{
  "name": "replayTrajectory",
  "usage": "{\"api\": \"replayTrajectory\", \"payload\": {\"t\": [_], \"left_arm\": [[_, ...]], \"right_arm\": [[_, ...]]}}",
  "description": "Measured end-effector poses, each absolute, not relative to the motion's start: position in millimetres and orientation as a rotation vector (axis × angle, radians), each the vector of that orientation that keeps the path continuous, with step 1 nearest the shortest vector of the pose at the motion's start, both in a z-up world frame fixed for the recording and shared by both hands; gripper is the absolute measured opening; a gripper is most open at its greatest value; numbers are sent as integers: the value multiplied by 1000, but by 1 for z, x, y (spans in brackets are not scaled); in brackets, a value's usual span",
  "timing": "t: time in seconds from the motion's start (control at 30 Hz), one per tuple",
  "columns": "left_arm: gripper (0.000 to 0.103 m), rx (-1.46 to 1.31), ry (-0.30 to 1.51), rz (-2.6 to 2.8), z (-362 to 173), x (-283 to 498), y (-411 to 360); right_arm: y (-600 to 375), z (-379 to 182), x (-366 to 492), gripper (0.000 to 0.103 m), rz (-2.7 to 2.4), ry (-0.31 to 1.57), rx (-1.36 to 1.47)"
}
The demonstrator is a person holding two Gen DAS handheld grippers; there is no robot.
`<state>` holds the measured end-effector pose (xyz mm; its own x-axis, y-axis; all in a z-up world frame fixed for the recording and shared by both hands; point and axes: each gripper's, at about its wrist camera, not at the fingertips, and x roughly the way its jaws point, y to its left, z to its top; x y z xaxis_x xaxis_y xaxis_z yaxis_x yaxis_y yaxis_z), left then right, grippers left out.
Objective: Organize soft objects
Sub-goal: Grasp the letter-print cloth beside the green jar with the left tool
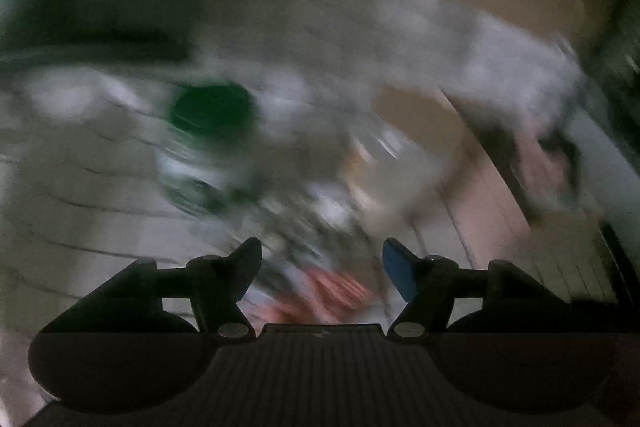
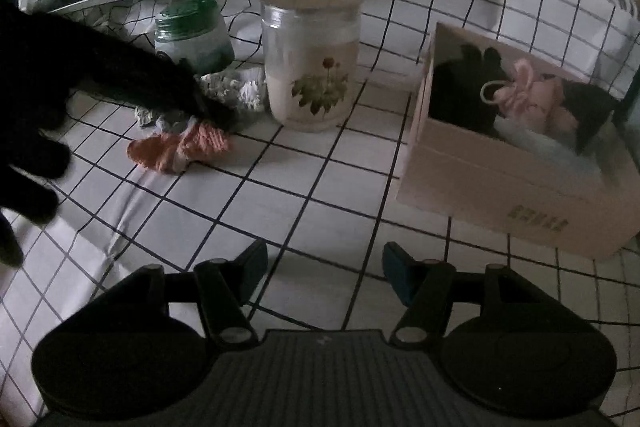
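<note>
Right gripper (image 2: pixel 324 269) hangs over the white grid-patterned cloth (image 2: pixel 280 195), jaws parted, nothing between them. Orange knitted piece (image 2: pixel 180 147) lies on the cloth ahead and to the left, well apart from the fingers, touching a crumpled grey-white heap (image 2: pixel 236 89) behind it. A dark gloved hand and tool (image 2: pixel 132 79) reach down onto that heap from the left. Glass jar with flower print (image 2: pixel 310 59) and green-lidded jar (image 2: pixel 192 35) stand just behind. Pale box (image 2: pixel 500 183) to the right holds a pink soft item (image 2: pixel 532 97) and dark fabric.

Left wrist view badly blurred: left gripper (image 1: pixel 322 263) jaws spread, orange-red smear (image 1: pixel 320 295) low between them, contact unclear.
</note>
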<state>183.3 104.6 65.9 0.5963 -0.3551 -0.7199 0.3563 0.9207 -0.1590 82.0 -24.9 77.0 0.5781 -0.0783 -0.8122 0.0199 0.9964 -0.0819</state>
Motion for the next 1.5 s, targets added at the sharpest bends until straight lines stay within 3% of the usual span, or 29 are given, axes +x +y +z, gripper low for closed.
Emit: {"api": "replayTrajectory", "payload": {"t": [0.17, 0.4, 0.53, 0.67, 0.7, 0.77, 0.8, 0.83, 0.9, 1.03, 1.17, 1.2, 1.27, 1.37, 1.5], "left_arm": [[72, -178, 973, -198, 57, 206, 119], [73, -32, 984, -156, 35, 212, 83], [80, 50, 951, -154, 31, 213, 71], [81, 150, 945, -157, 28, 208, 60], [81, 140, 945, -161, 28, 206, 61], [80, 161, 948, -196, 29, 208, 63], [73, 165, 953, -216, 31, 209, 65], [54, 164, 951, -239, 33, 208, 69], [36, 138, 946, -285, 37, 208, 78], [17, 39, 917, -318, 43, 204, 106], [16, -50, 854, -363, 53, 200, 132], [16, -76, 845, -369, 55, 201, 138], [16, -122, 830, -388, 64, 203, 151], [16, -151, 809, -397, 76, 205, 167], [16, -192, 827, -378, 81, 208, 187]], "right_arm": [[-31, 72, 79, 81, -21, 923, -52], [-30, 67, 79, 101, 74, 921, -83], [-31, 68, 80, 103, 97, 951, -93], [-34, 70, 83, 103, 155, 981, -121], [-36, 71, 83, 101, 172, 982, -128], [-39, 74, 83, 87, 197, 984, -139], [-40, 77, 84, 83, 211, 990, -148], [-41, 84, 85, 76, 222, 994, -165], [-44, 112, 88, 75, 230, 945, -182], [-55, 191, 109, 75, 158, 744, -253], [-61, 239, 178, 72, 88, 691, -390], [-58, 240, 199, 68, 102, 715, -459], [-55, 232, 242, 45, 157, 811, -588], [-56, 212, 277, 33, 254, 951, -753], [-60, 191, 293, 31, 467, 1111, -739]]}}
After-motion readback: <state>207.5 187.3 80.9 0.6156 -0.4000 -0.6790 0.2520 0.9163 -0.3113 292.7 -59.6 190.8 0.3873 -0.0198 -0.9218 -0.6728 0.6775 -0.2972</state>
